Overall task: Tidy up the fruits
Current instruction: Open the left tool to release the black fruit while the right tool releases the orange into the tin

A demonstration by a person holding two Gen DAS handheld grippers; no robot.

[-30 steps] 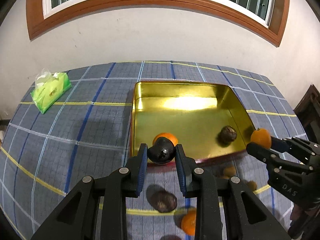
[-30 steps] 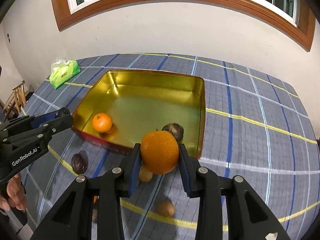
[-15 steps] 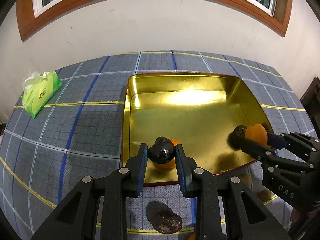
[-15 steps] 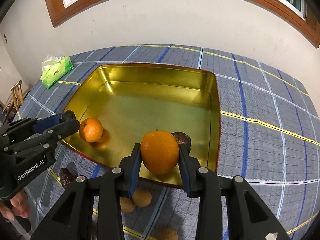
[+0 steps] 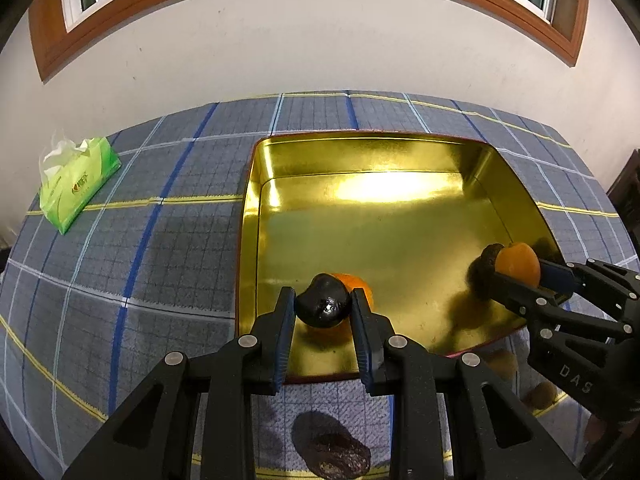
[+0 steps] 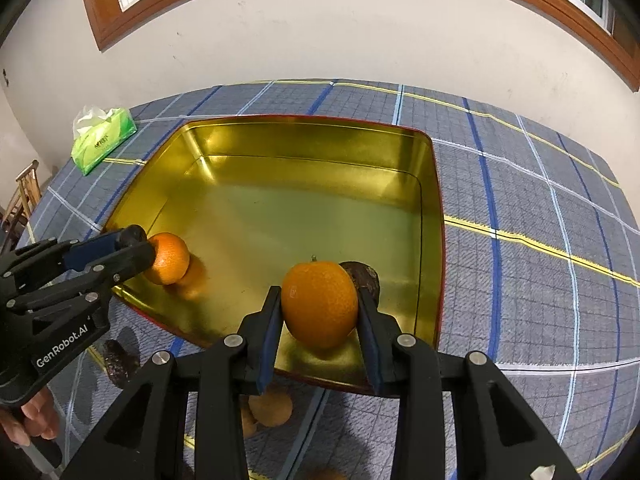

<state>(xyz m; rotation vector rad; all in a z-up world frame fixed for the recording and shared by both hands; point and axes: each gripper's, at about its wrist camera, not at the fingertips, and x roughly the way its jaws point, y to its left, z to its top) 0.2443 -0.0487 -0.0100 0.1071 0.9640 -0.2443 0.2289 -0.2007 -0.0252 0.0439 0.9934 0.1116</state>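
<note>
On the left, the left gripper [image 5: 323,312] is clamped on a dark, glossy, wrinkled fruit [image 5: 323,307], probably a passion fruit, held over the near left corner of the gold tin tray [image 5: 248,216]. Right behind that fruit an orange [image 6: 170,258] rests on the tray floor. To the right, the right gripper [image 6: 318,312] grips a larger orange [image 6: 319,303] above the tray's near right corner, just in front of another dark fruit [image 6: 366,276] lying inside.

The step in hand looks like the drop-off: both fruits are carried over the tray and not yet set down. The next move calls for lowering each one a little and opening the jaws gently, beside rather than onto the fruit underneath, since round fruit rolls on smooth metal. More fruit waits on the plaid tablecloth [image 5: 132,272] in front of the tray: a dark one [image 5: 340,454] and small brown ones [image 6: 272,406].
</note>
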